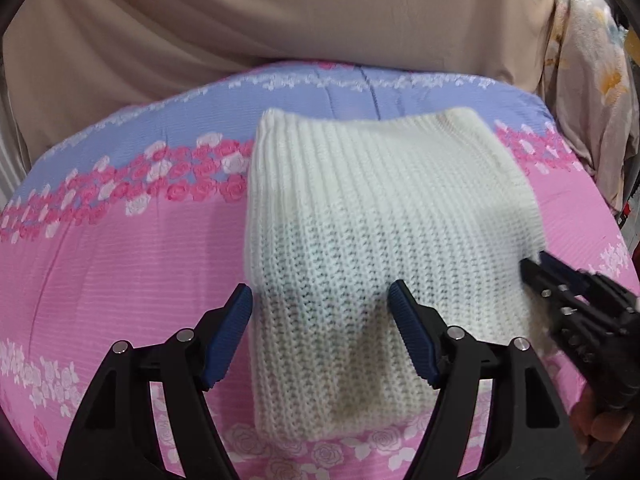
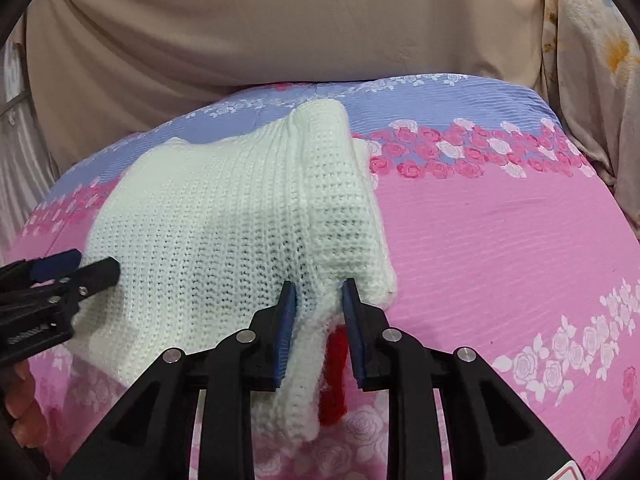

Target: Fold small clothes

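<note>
A white ribbed knit garment (image 1: 360, 240) lies folded on a pink and lilac rose-print bedsheet (image 1: 120, 248). My left gripper (image 1: 320, 300) is open, its blue-padded jaws spread over the garment's near left part, holding nothing. My right gripper (image 2: 318, 292) is shut on the garment's near right edge (image 2: 312, 320), with white knit bunched between the pads and a red piece (image 2: 334, 380) hanging beneath. The garment (image 2: 224, 232) spreads to the left in the right wrist view. The right gripper also shows at the garment's right edge in the left wrist view (image 1: 536, 268). The left gripper (image 2: 88, 266) shows at left.
A beige draped cloth (image 1: 280, 12) hangs behind the bed. A floral fabric (image 1: 592, 92) hangs at the far right. Bare pink sheet (image 2: 500, 240) lies right of the garment. A hand shows at the lower right in the left wrist view (image 1: 600, 432).
</note>
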